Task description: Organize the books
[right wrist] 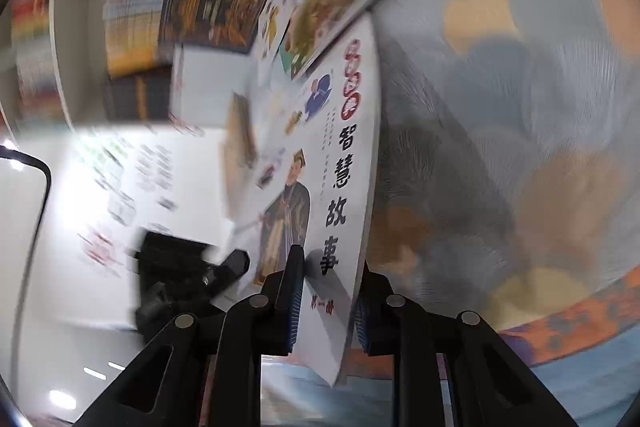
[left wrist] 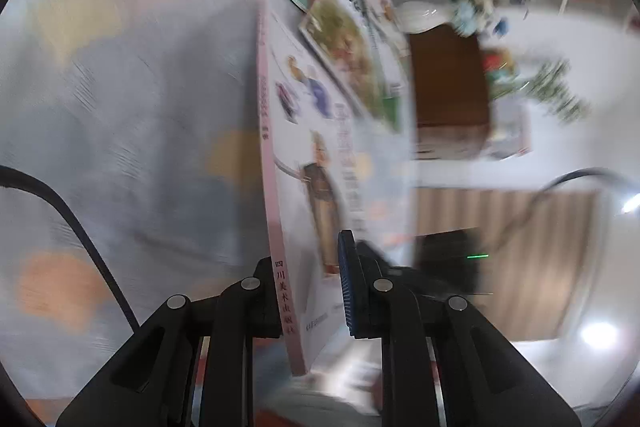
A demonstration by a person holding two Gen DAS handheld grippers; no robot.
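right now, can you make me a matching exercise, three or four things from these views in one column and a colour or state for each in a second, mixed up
Things:
1. white story book
2. its spine
3. food-cover book
4. left gripper

Colour or state:
A. pink
B. held at once by both pairs of jaws
C. shows a green and brown dish, lies among other books
D. shut on the book's lower end

Pairs: 1-B, 2-A, 3-C, 4-D

The right gripper grips the same book, with its jaws on either side of it.
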